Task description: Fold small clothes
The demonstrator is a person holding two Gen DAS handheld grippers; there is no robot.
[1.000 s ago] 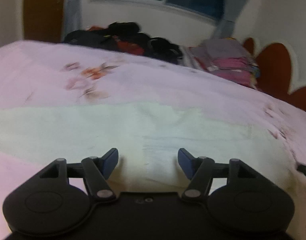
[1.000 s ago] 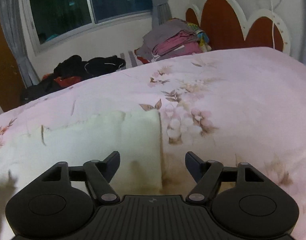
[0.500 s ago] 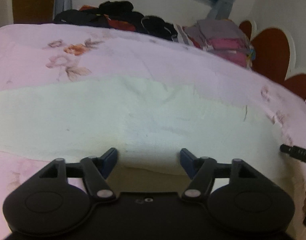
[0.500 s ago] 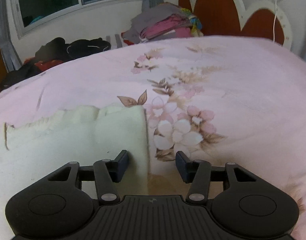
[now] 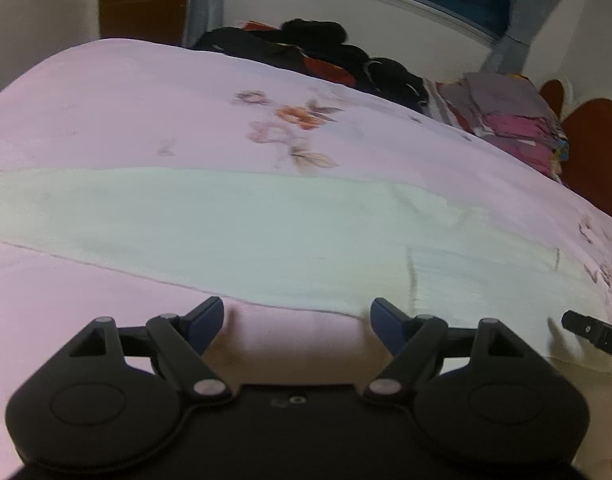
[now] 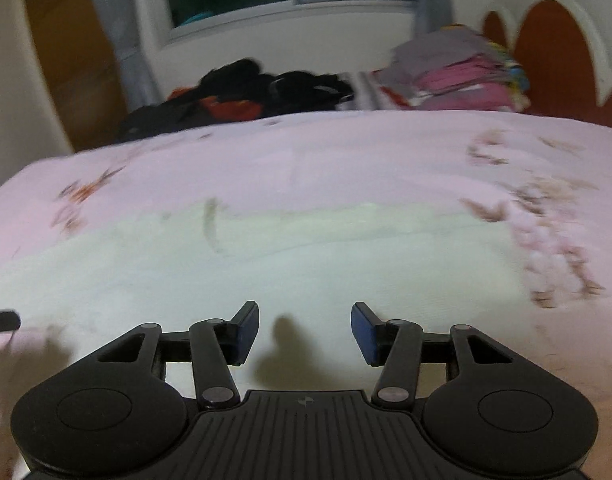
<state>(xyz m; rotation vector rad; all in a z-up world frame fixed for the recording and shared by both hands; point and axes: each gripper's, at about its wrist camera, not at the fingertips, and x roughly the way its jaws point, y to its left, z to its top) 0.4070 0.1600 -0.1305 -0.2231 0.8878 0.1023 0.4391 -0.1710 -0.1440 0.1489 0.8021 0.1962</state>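
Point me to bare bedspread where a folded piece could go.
Free: pink bedspread between the pale cloth and the dark clothes heap; also the floral patch right of the cloth. Crowded: far edge, dark heap plus folded stack by the headboard.

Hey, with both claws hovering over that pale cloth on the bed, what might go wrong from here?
Both views are blurred, so a claw may miss the pale cloth edge. The left claw, open with nothing between its jaws, sits at the cloth's near edge and might pinch the pink bedspread too. The right claw, open mid-cloth, could bunch it.
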